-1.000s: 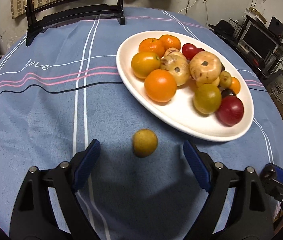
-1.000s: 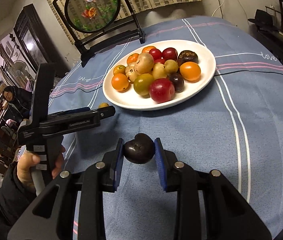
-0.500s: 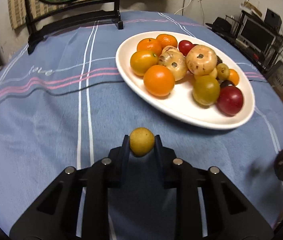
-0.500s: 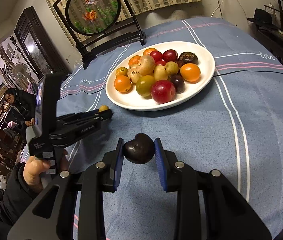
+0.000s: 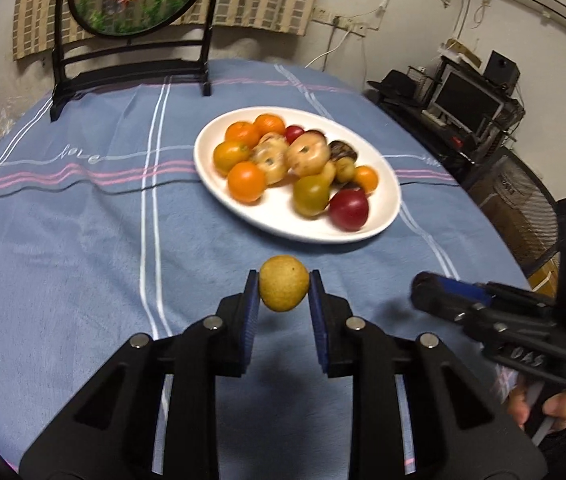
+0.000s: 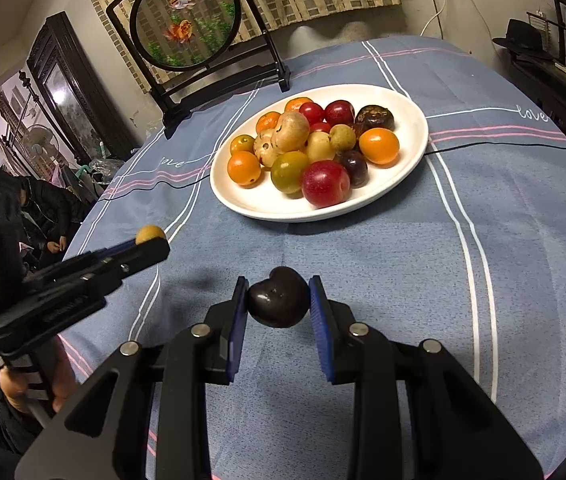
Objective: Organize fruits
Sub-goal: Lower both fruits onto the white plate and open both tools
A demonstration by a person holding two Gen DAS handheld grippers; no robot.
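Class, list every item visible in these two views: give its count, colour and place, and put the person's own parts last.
Oval white ceramic plate: one, white, centre of table, heaped with orange, red, tan, green and dark fruits.
Blue striped tablecloth: one, blue with white and pink lines, covering the table.
Round black-framed goldfish screen: one, upright at table's far edge.
Small yellow-brown round fruit: one, clamped in left tool, off the plate.
Dark heart-shaped fruit: one, nearly black, clamped in right tool.
Left tool: black, blue pads, shut.
Right tool: black, blue pads, shut.
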